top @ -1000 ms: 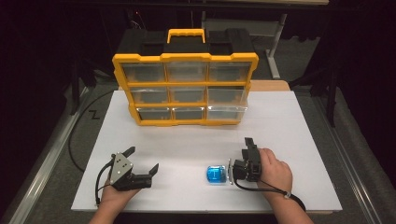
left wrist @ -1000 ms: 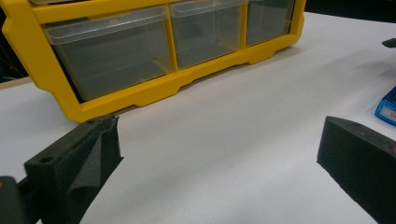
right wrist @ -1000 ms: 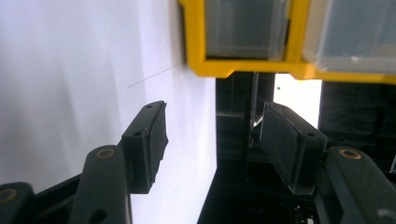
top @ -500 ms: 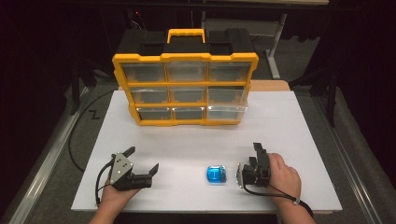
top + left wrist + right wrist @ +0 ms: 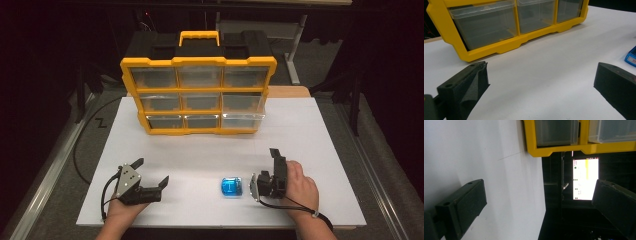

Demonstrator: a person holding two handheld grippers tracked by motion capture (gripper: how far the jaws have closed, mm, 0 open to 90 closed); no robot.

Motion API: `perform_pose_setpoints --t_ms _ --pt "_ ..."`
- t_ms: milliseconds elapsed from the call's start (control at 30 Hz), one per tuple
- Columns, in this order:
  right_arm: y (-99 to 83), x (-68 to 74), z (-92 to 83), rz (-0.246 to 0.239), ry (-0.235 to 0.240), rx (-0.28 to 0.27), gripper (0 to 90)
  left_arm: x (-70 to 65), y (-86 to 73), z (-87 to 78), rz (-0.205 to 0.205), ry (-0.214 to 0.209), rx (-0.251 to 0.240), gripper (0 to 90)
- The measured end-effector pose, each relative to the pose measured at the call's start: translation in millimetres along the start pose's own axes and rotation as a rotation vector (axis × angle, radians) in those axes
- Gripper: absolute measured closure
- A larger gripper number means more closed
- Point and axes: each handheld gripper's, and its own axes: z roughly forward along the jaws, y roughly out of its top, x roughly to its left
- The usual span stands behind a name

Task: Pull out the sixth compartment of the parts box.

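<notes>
Nearest to the person, the small blue box (image 5: 231,187) lies flat on the white table top (image 5: 210,150), and I take it as the landmark. Just to its right is the right gripper (image 5: 265,170), turned on its side; its jaws have just been opening and now they stand wide apart with nothing between them, so the box is released and rests alone. In the right gripper view the two black jaws frame only the table and dark background, no object. Well to the left of the blue box the left gripper (image 5: 151,172) rests low over the table, its jaws also spread and empty; in the left gripper view a corner of the box (image 5: 631,57) appears at the right edge, apart from the jaws. Far behind the blue box stands the yellow drawer organizer (image 5: 197,95) with nine clear drawers and a black top with yellow handle; all drawers look closed, as far as I can see. My judgement: the box has been put down on the table and this step seems finished; what is left I cannot say. The box has a pale mark like a letter T on its lid, but it is too small to read surely. A bright screen (image 5: 585,178) behind the organizer shows text, not legible.
</notes>
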Motion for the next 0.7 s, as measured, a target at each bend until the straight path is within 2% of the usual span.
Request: perform_pose_setpoints --t_ms 167,233,267,300,367,400,433,467,500,533,600,667,700 --pt "-2.2 -1.4 -0.3 0.029 -0.002 0.000 0.8 0.3 0.7 -0.6 -0.003 0.011 -0.012 0.3" --pt "-4.8 -4.4 -0.1 0.066 0.007 0.000 0.8 0.9 0.7 -0.7 -0.010 0.012 -0.011 0.3" --pt "-4.8 -4.4 -0.1 0.066 0.007 0.000 0.8 1.2 0.6 -0.6 -0.008 0.016 -0.012 0.3" --pt "-6.6 -5.7 0.2 0.097 0.014 0.019 0.8 1.5 0.5 -0.5 -0.005 0.028 -0.015 0.3" --pt "-8.3 -6.9 0.6 0.126 0.027 0.026 0.8 2.3 0.7 -0.1 -0.010 0.030 -0.008 0.3" --pt "-8.3 -6.9 0.6 0.126 0.027 0.026 0.8 2.5 0.5 0.1 -0.008 0.032 -0.005 0.3" --pt "-10.0 -6.9 1.5 0.154 0.028 0.026 0.8 2.6 0.5 0.2 -0.006 0.033 -0.003 0.3" --pt "-10.0 -6.9 1.5 0.154 0.028 0.026 0.8 2.7 0.5 0.4 -0.004 0.033 -0.003 0.3" --pt "-11.2 -7.4 1.7 0.171 0.033 0.031 0.8 2.8 0.5 0.6 -0.004 0.034 -0.003 0.3" --pt "-13.0 -7.4 2.7 0.208 0.044 0.036 0.8 3.0 0.5 1.1 -0.009 0.033 0.000 0.3" --pt "-13.8 -7.6 3.0 0.225 0.046 0.035 0.8 3.0 0.4 1.6 -0.011 0.030 0.003 0.3" --pt "-16.6 -8.6 3.5 0.270 0.068 0.040 0.8 3.2 0.3 2.3 -0.010 0.028 0.009 0.3" --pt "-19.7 -10.0 4.6 0.311 0.087 0.036 0.8 3.6 0.2 2.6 -0.015 0.029 0.009 0.3"
